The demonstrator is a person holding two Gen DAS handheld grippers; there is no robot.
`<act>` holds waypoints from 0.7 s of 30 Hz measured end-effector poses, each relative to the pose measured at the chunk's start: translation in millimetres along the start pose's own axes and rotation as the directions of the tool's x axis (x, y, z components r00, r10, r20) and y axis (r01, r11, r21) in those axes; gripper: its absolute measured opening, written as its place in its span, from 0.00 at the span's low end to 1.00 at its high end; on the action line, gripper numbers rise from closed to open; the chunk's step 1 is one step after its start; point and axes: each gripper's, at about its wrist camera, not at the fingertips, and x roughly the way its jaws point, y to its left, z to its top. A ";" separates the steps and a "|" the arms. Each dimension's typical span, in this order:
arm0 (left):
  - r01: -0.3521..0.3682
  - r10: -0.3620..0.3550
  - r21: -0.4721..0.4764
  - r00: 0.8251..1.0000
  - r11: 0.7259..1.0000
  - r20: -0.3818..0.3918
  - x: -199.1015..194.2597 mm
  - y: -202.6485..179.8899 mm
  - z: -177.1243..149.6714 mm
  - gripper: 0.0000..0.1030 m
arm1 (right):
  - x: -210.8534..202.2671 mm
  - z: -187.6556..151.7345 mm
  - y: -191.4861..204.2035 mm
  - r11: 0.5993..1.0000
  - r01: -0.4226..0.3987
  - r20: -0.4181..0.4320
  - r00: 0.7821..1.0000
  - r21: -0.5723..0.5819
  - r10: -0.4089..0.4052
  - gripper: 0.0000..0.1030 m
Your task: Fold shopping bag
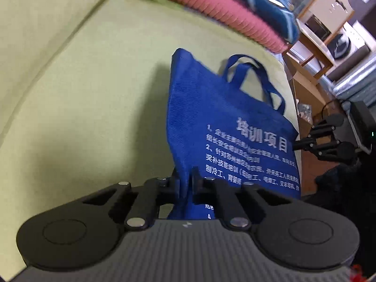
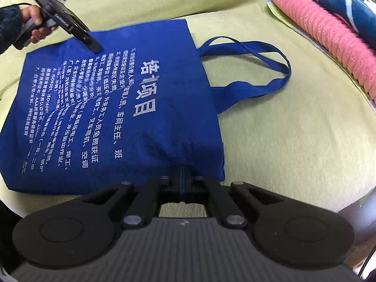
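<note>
Green sheet (image 2: 282,141) lies bare rightward; both claws — left (image 1: 185,178), right (image 2: 184,176) — pinch blue bag (image 2: 117,105) edges.

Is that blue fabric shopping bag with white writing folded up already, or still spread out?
Mostly spread: the blue fabric shopping bag lies open-faced on the green cover, one diagonal crease, both grippers pinching its edges.

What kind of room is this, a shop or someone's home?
Probably a home: the blue bag lies on a soft green cover, like a bed or sofa, with folded blankets beside it and wooden furniture behind.
</note>
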 end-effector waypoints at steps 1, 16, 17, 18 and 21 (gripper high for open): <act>-0.004 0.004 0.019 1.000 1.000 0.005 -2.1 -4.6 -0.4 0.03 | 0.2 -0.3 0.5 1.000 0.003 0.002 1.000 -0.003 -0.003 0.00; -0.227 0.246 0.349 0.969 0.909 -0.012 43.4 -261.0 -54.9 0.08 | -1.1 -7.5 -10.9 0.998 -0.040 0.065 0.997 0.053 0.037 0.00; -0.254 0.276 0.332 0.961 0.908 -0.022 53.0 -264.9 -59.2 0.08 | -1.3 -8.8 -12.3 0.997 -0.049 0.073 0.996 0.055 0.045 0.00; -0.284 0.308 0.316 0.951 0.905 -0.026 60.4 -267.2 -62.4 0.08 | -1.6 -10.2 -14.2 0.997 -0.059 0.081 0.995 0.057 0.054 0.00; -0.359 0.380 0.296 0.925 0.885 -0.015 73.1 -278.0 -66.5 0.15 | -1.8 -13.0 -20.6 0.994 -0.091 0.100 0.991 0.068 0.084 0.00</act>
